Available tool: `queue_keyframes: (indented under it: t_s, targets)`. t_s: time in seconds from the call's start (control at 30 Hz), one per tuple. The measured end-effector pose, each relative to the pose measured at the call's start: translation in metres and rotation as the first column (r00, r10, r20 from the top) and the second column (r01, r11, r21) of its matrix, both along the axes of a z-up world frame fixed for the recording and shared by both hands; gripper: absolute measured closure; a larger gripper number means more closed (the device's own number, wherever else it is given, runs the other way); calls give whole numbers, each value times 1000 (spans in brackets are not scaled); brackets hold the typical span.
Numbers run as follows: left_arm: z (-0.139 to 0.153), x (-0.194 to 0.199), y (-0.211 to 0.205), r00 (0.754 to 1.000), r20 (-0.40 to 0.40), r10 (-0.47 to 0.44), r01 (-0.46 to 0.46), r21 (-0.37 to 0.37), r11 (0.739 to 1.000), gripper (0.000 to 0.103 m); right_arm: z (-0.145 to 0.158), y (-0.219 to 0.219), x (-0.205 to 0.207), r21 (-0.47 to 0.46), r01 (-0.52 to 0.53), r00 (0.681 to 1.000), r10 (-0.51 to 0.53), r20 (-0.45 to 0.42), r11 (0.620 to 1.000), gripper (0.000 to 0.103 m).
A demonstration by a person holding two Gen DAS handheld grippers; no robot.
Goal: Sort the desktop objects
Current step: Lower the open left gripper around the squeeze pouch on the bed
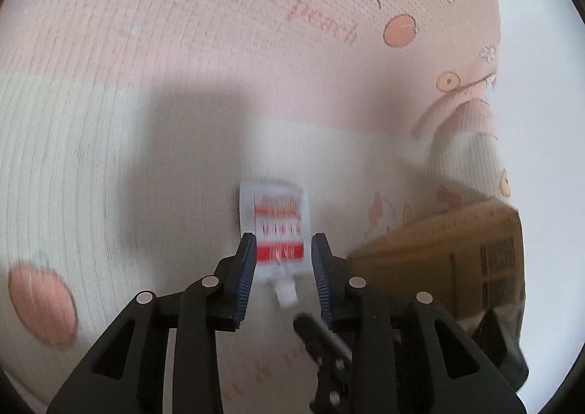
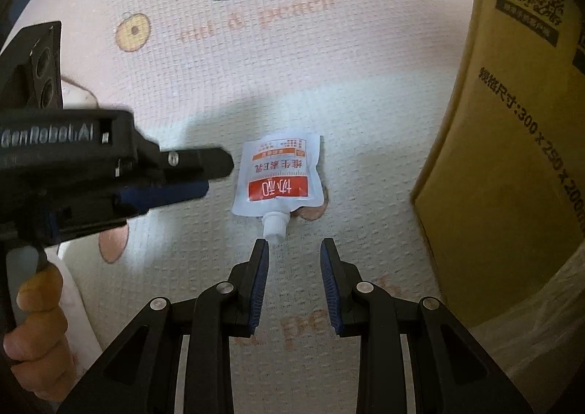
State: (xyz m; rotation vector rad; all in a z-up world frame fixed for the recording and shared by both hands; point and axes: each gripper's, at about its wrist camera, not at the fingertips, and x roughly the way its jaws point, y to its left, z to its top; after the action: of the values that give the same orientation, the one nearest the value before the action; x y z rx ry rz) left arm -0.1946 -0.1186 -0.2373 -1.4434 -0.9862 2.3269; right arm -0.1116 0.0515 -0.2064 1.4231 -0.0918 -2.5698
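Observation:
A small white pouch (image 2: 279, 172) with a red band, red print and a white spout cap lies flat on the patterned pink and white mat (image 2: 329, 66). In the left wrist view the pouch (image 1: 276, 224) sits just beyond and between my open left gripper (image 1: 282, 240), above the mat; the view is blurred. My right gripper (image 2: 294, 244) is open and empty, its fingertips just short of the pouch's cap. The left gripper also shows in the right wrist view (image 2: 204, 176), left of the pouch.
A brown cardboard box (image 2: 512, 158) stands at the right of the mat, close to the pouch; it also shows in the left wrist view (image 1: 438, 249). A hand (image 2: 36, 322) holds the left gripper's handle at the lower left.

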Motion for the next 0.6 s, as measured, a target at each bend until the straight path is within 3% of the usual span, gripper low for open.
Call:
queue_keyframes:
  t_s: [0.23,0.37,0.53,0.6]
  targets:
    - [-6,-40,-2,999,-6,-34,34,21,999,69,-12,-11,-19,-34,31,998,-30,47,999,78]
    - [-8,-68,19,990,-6,-143,142,-91,986,69,-22,-11,-28,-31,42,998,-41,58,999,78]
    - [-22,-87,37,970,54,-239,242,-57,969,67,-31,-11,-39,-11,17,998,-16,55,1000,78]
    - [-21,-85,43,963,62,-262,267,-91,959,66,-32,-9,-43,-4,16,998,-15,53,1000,78]
